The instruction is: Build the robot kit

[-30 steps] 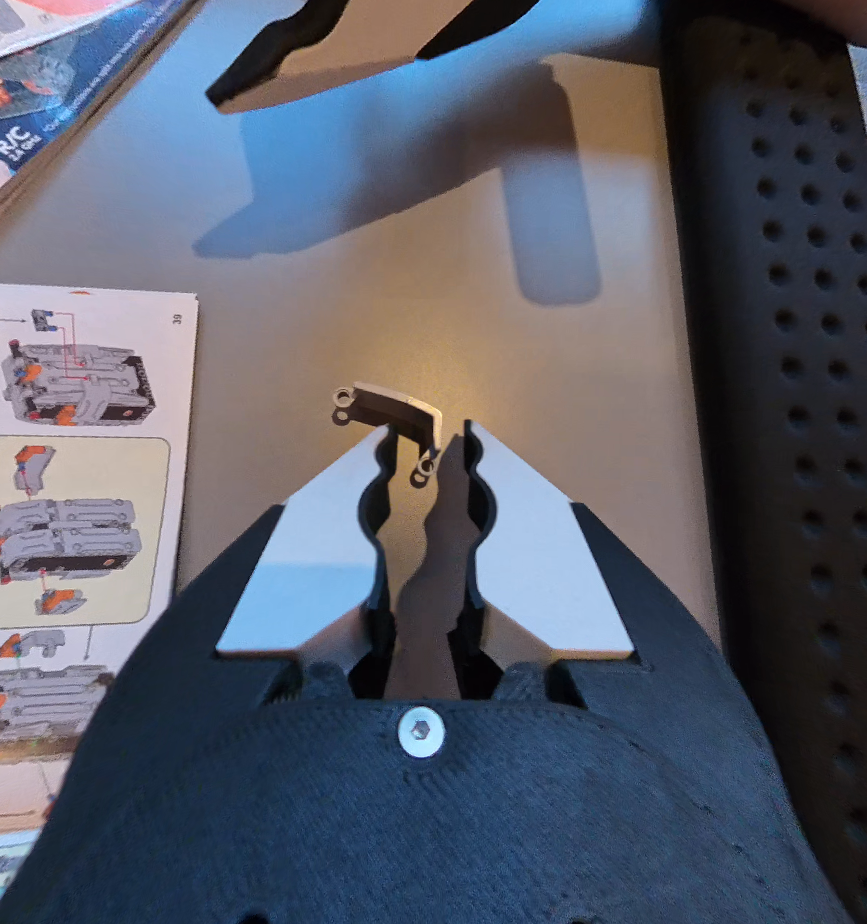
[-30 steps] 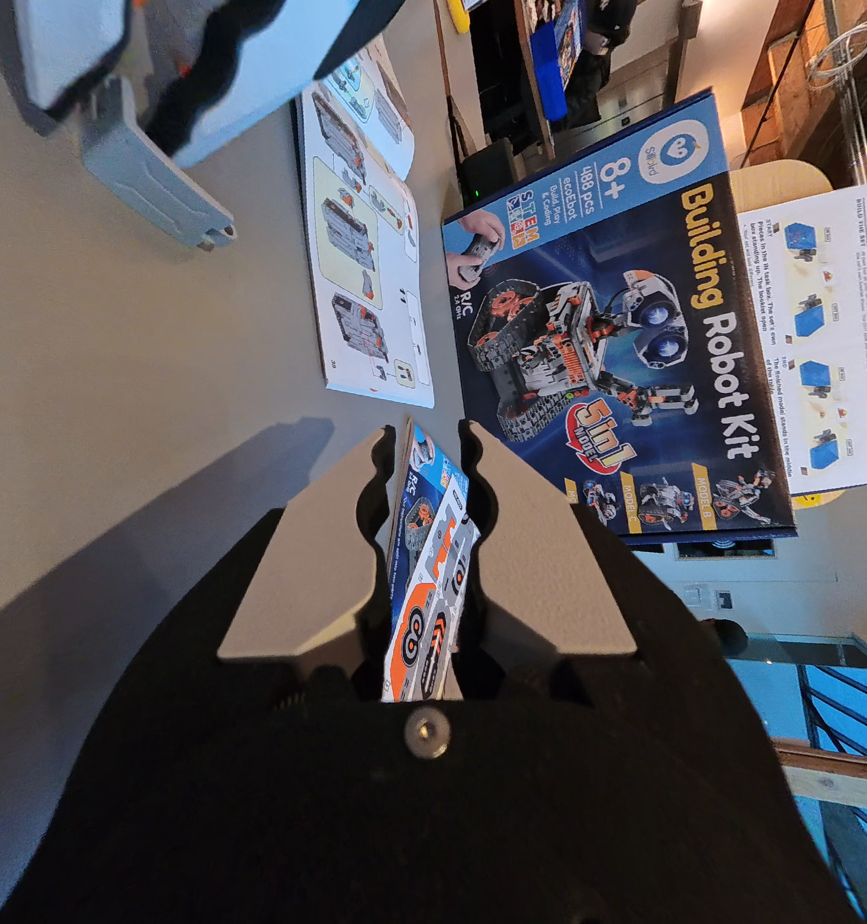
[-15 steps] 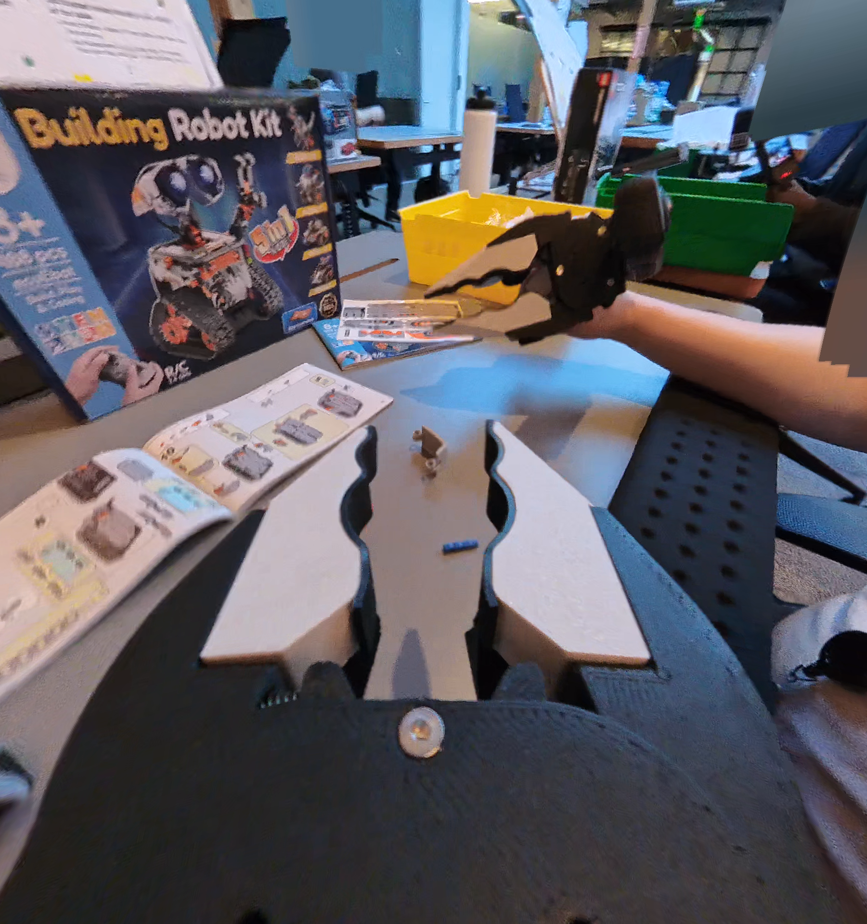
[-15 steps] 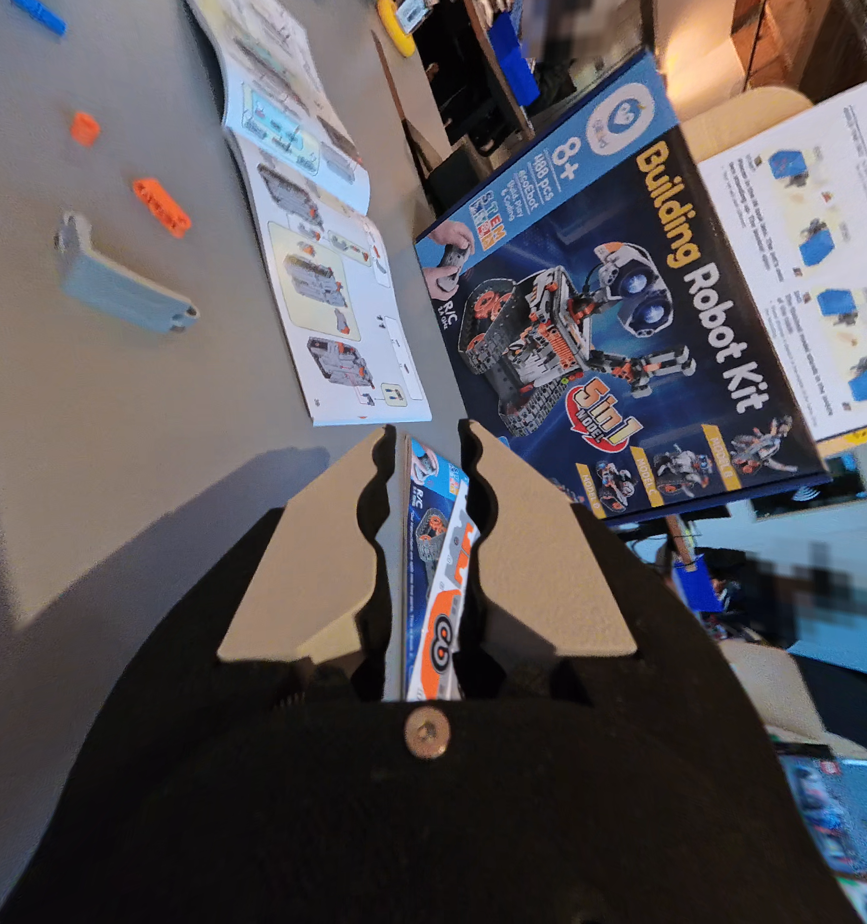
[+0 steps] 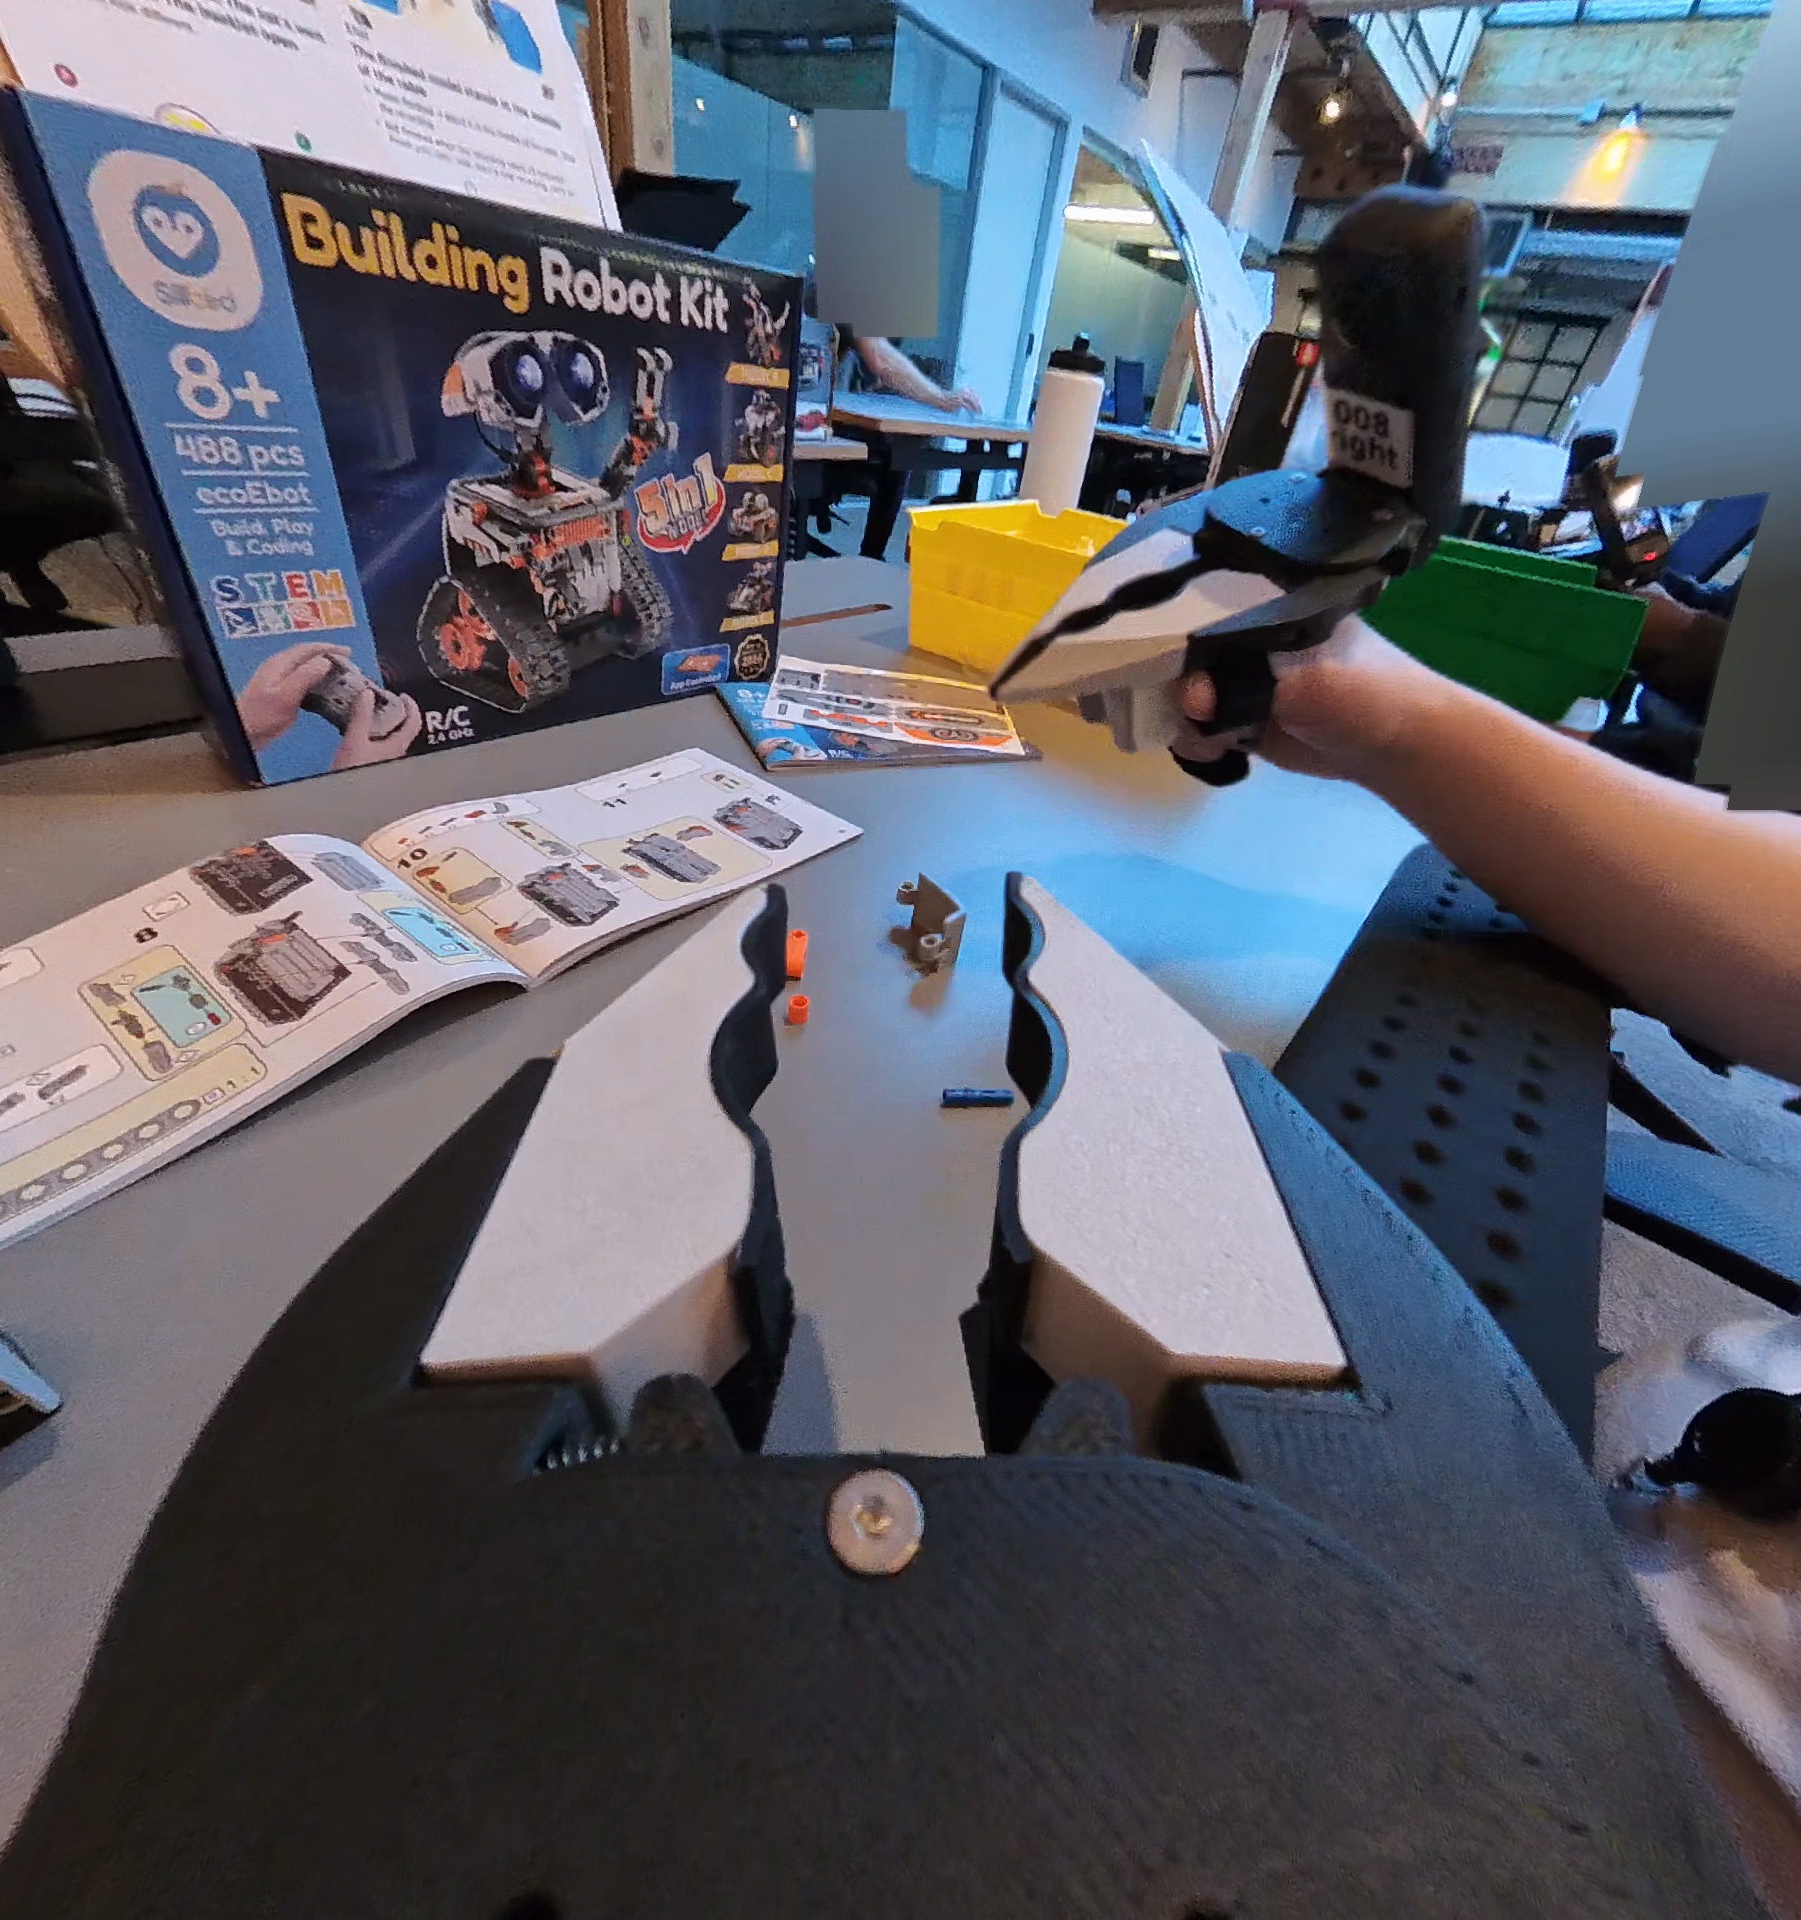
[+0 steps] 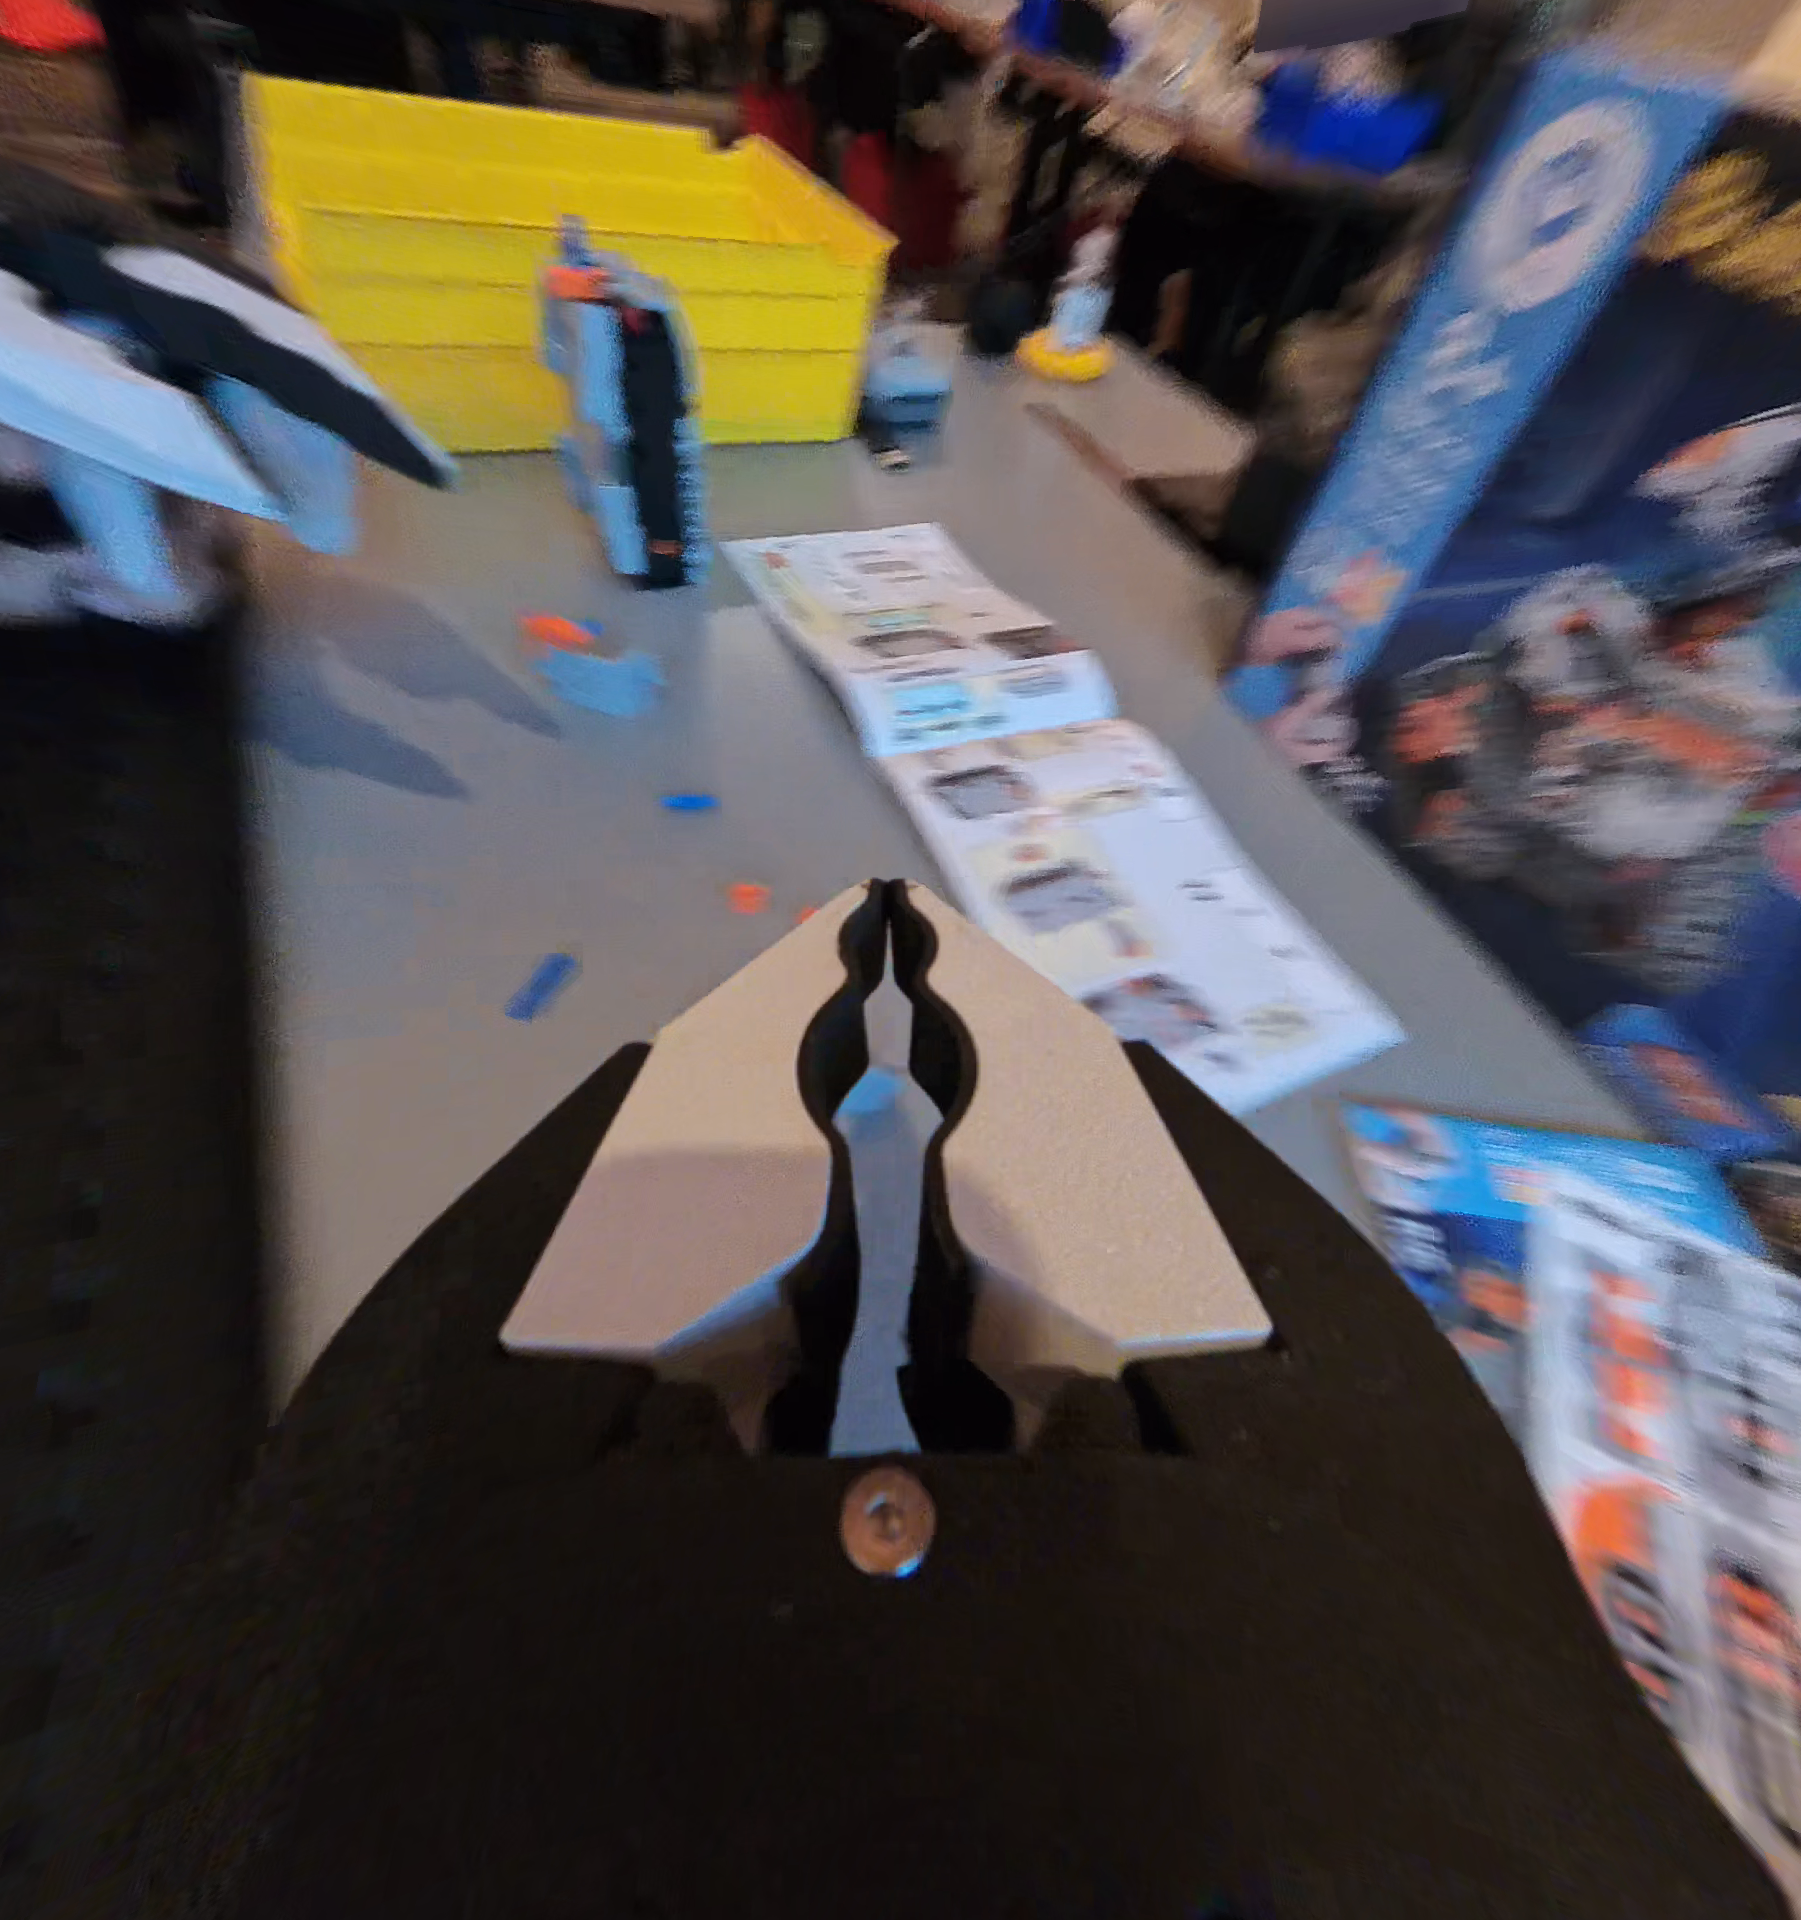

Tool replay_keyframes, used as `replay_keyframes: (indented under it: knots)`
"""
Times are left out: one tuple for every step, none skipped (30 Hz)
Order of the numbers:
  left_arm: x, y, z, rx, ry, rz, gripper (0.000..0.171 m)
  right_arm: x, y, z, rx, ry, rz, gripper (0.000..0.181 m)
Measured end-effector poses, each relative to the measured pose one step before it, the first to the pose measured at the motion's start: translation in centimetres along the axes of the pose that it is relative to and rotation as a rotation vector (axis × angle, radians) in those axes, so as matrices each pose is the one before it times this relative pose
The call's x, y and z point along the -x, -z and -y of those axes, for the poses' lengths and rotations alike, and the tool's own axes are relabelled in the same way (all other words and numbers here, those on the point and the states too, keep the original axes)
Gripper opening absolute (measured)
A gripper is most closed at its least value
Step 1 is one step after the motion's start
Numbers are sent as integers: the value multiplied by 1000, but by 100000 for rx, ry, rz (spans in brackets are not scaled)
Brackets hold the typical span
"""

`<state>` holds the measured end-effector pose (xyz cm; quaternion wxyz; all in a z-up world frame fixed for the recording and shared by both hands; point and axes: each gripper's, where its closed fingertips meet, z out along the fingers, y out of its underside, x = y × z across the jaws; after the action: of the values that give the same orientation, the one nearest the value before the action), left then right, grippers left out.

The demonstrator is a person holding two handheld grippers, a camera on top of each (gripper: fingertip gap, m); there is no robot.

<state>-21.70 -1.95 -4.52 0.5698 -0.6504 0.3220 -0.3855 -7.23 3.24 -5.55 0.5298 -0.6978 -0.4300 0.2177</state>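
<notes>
In the left wrist view my left gripper (image 5: 891, 894) is open and holds nothing, a little above the grey table (image 5: 1166, 831). A small grey bracket piece (image 5: 927, 925) lies on the table just beyond its fingertips, touching neither pad. Two orange pins (image 5: 795, 951) lie by the left fingertip and a blue pin (image 5: 977, 1096) by the right finger. My right gripper (image 5: 1010, 681), held in a hand, hovers above the table at the right with its fingers together. In the blurred right wrist view its tips (image 6: 888, 888) meet with nothing between them.
An open instruction booklet (image 5: 408, 935) lies at the left, with a tall kit box (image 5: 460, 468) behind it. A sticker sheet on a leaflet (image 5: 875, 712), a yellow bin (image 5: 989, 582) and a green bin (image 5: 1498, 623) are farther back. A black perforated seat (image 5: 1447, 1091) borders the table's right edge. A partly built block (image 6: 626, 416) stands near the yellow bin. There is about 15 cm between the tips of the two grippers. My left gripper is the nearer one to the partly built block (image 6: 626, 416): about 15 cm, against 30 cm.
My left gripper opened, rose and tilted up from above the grey bracket, which stays on the table. My right gripper swung away from the leaflet and its fingers came together.
</notes>
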Motion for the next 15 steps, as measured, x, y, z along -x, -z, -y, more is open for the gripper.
replay_keyframes:
  knots:
    - [97, 149, 65, -1325, -188, 971, 39, 1502, -747, 339, 3987, -3741, 8243, 0]
    - [47, 160, 170, -1504, -301, 705, 39, 1105, -870, 331, 3809, -1676, 6380, 0]
    - [78, 174, 217, -1589, -389, 823, 38, 1119, -1005, 285, 4364, -343, 7249, 0]
    - [118, 144, 170, -1241, -123, 866, 38, 726, -1119, 431, 4060, -175, 5588, 1]
    - [63, 134, 150, -1166, 268, 198, 38, 351, -1237, 519, 3728, -182, 4009, 6]
    - [-5, 120, 137, -1059, 392, -216, 38, 280, -1314, 194, 5829, 823, 4173, 14]
    - [29, 109, 106, -923, 220, 107, 38, 236, -1254, -390, 8844, 2845, 4536, 20]
    - [19, 92, 83, -796, 3, 297, 38, -288, -1085, -892, 10492, 3997, 1666, 22]
    - [8, 97, 85, -697, -296, 337, 38, -1021, -940, -999, 9385, 3957, -2845, 24]
    - [-66, 82, 87, -620, -660, 75, 38, -1135, -852, -884, 7459, 4165, -4047, 25]
    - [-108, 81, 55, -552, -838, -137, 38, -474, -809, -675, 5309, 4496, -953, 25]
    - [-68, 57, 57, -543, -742, 54, 37, 1, -701, -461, 3315, 3085, 1376, 25]
    - [-69, 27, 32, -219, -550, -23, 37, -104, -553, -279, 2142, 1230, 540, 25]
    - [-77, -20, -28, 152, -364, -422, 37, -155, -443, -231, 1680, 909, -130, 24]
    - [-66, -70, -99, 655, -69, -490, 37, -186, -360, -258, 1669, 524, -469, 24]
